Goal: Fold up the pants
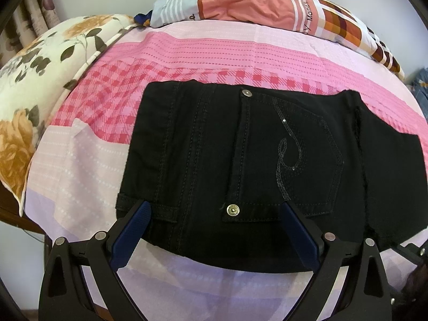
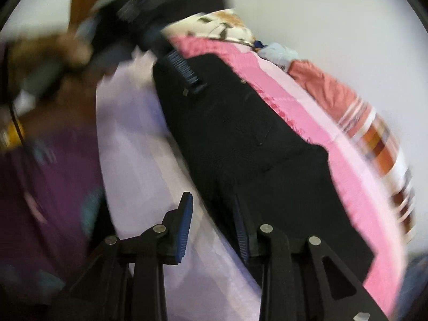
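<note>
Black jeans (image 1: 240,155) lie on bed sheet (image 1: 80,160), folded into compact stack, back pocket with sequin swirl up, near bed's front edge. Left gripper (image 1: 216,214) spread wide over near edge of stack, fingers (image 1: 128,230) released, grasping nothing. Right gripper (image 2: 214,222) at stack's end, fingers parted, nothing visibly between them; view blurred. Floral pillow (image 1: 32,85) and striped pillow (image 1: 254,2) well apart, at bed's far side. Risk: parted finger could snag top layer on withdrawal, dragging fold open; stiff denim may spring back.

Pillowcase (image 1: 267,8) – partial print, first letters "Ma", rest unreadable.
</note>
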A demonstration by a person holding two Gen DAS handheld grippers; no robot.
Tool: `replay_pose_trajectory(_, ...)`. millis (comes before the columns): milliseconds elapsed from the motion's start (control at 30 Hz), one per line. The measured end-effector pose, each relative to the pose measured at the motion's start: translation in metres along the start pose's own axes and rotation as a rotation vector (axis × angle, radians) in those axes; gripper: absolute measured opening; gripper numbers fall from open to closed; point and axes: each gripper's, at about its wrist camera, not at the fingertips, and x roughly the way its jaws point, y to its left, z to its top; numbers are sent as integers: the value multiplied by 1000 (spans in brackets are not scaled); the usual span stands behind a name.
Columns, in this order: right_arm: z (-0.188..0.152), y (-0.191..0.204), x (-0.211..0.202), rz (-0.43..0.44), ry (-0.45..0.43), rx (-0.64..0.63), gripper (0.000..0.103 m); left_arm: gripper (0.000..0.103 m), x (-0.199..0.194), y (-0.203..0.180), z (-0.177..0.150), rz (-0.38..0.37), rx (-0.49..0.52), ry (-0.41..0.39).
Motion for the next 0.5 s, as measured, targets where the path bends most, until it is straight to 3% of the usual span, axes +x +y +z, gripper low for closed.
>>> replay_pose_trajectory(100, 7, -41, -1, 58, -14, 195, 28, 97, -9, 21, 8, -20, -53, -9)
replay_pose_trajectory(167, 5, -56, 9, 29, 9, 243, 28, 97, -17, 47, 14, -61, -126, -23)
replay_pose_trajectory(333, -3, -56, 50, 36, 149, 208, 28, 97, -21, 123, 16, -177, -291, -47)
replay_pose_trajectory(500, 3, -78, 23, 98, 49, 355, 29, 97, 1, 149, 14, -326, -270, 28)
